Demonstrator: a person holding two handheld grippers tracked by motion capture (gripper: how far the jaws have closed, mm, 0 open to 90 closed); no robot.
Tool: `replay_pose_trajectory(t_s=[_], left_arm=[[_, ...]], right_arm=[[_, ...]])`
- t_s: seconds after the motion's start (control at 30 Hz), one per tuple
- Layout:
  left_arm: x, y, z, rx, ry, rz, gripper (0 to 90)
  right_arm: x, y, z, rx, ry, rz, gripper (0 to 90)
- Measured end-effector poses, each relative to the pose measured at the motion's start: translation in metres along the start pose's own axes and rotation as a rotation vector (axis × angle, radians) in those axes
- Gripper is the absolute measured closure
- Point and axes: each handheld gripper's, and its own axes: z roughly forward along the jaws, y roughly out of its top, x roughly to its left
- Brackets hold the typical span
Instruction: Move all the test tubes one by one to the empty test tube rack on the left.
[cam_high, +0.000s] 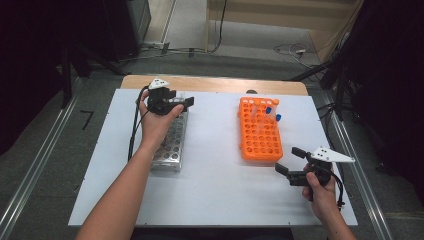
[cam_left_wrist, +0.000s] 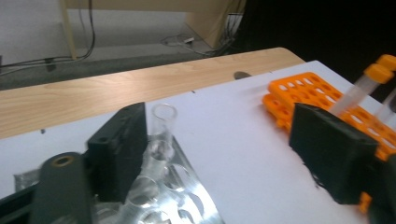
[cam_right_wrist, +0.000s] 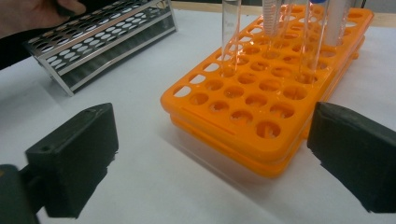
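Left gripper (cam_high: 186, 103) jaws apart beside the uncapped clear glass tube (cam_left_wrist: 163, 125) standing in the perforated steel rack (cam_high: 171, 142); careless withdrawal could tip it; right gripper (cam_high: 291, 161), jaws wide, empty, near the orange plastic rack (cam_high: 259, 132).

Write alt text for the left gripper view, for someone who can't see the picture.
The left gripper has its two black jaws open around a clear glass tube, which stands upright in a metal rack close beside one jaw. Across the white table sits an orange rack holding orange-capped tubes.
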Motion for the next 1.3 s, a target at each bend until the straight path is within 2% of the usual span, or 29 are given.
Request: replay_pose_trajectory(t_s=[0.2,0.27,0.33,0.43,0.53,0.77,0.93,1.03,1.2,1.3], left_arm=[[-0.019,-0.003,-0.020,-0.032,-0.049,0.008,5.0],[-0.026,-0.004,-0.028,-0.044,-0.065,0.014,3.9],[-0.033,-0.005,-0.036,-0.059,-0.084,0.019,2.0],[-0.046,-0.013,-0.050,-0.078,-0.101,0.026,0.2],[-0.051,-0.018,-0.058,-0.086,-0.111,0.026,0.0],[-0.064,-0.044,-0.083,-0.094,-0.132,0.037,0.0],[-0.075,-0.058,-0.095,-0.104,-0.143,0.052,0.0],[-0.084,-0.067,-0.100,-0.104,-0.148,0.075,0.0],[-0.094,-0.079,-0.105,-0.081,-0.156,0.105,0.0],[-0.095,-0.083,-0.105,-0.082,-0.160,0.102,0.0]], right_arm=[[0.001,0.011,0.009,-0.007,-0.012,0.003,2.2],[0.002,0.013,0.011,-0.006,-0.014,-0.001,2.2],[0.003,0.018,0.016,-0.005,0.006,-0.006,2.3],[0.004,0.025,0.021,-0.004,0.007,-0.013,3.1],[0.004,0.028,0.024,-0.007,0.012,-0.007,4.5],[-0.001,0.037,0.041,-0.015,0.020,0.024,21.5],[-0.002,0.037,0.055,-0.003,-0.015,0.010,34.1],[-0.001,0.036,0.064,-0.001,-0.043,0.007,40.9],[-0.002,0.035,0.079,0.008,-0.063,0.052,51.5],[-0.002,0.033,0.088,0.027,-0.079,0.079,56.0]])
